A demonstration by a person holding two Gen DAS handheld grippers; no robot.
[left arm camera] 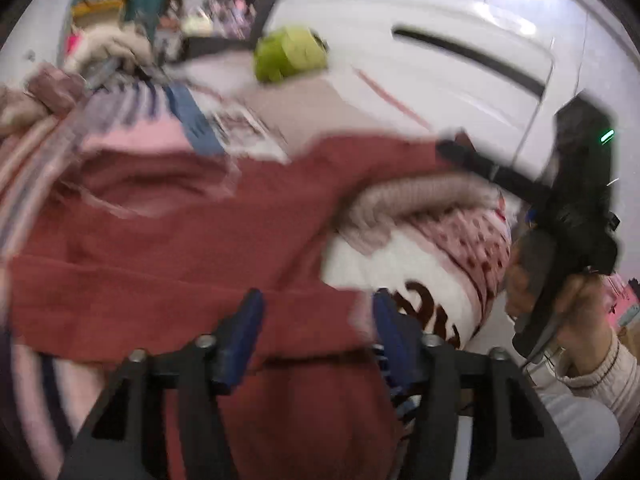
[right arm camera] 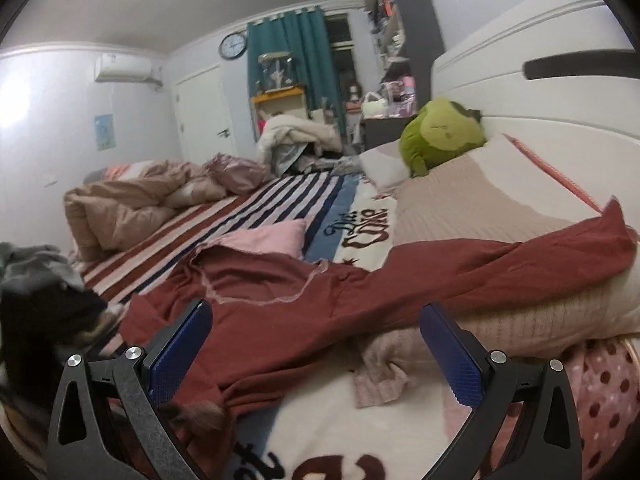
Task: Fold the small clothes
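Red garment (right arm camera: pixel 304 304), spread on bed (right arm camera: pixel 280 196): both hand-held grippers, left (left arm camera: pixel 316 320) and right (right arm camera: pixel 316 344), gaping, unloaded; a shallow pinch risks snagging the blanket (right arm camera: pixel 360 412).

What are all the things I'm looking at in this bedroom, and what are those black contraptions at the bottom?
Red garment: one, dark red, spread rumpled on the bed.
Striped blanket: one, red, white and navy, under the garment.
Pink pillow: one, pale pink, behind the garment.
Green plush toy: one, by the white headboard.
Crumpled duvet: one, beige-pink, far left.
Wall clock: one, dark-rimmed, beside the teal curtain.
Air conditioner: one, white, high on the wall.
Left claw: black with blue pads, open over the garment.
Right claw: same, open.
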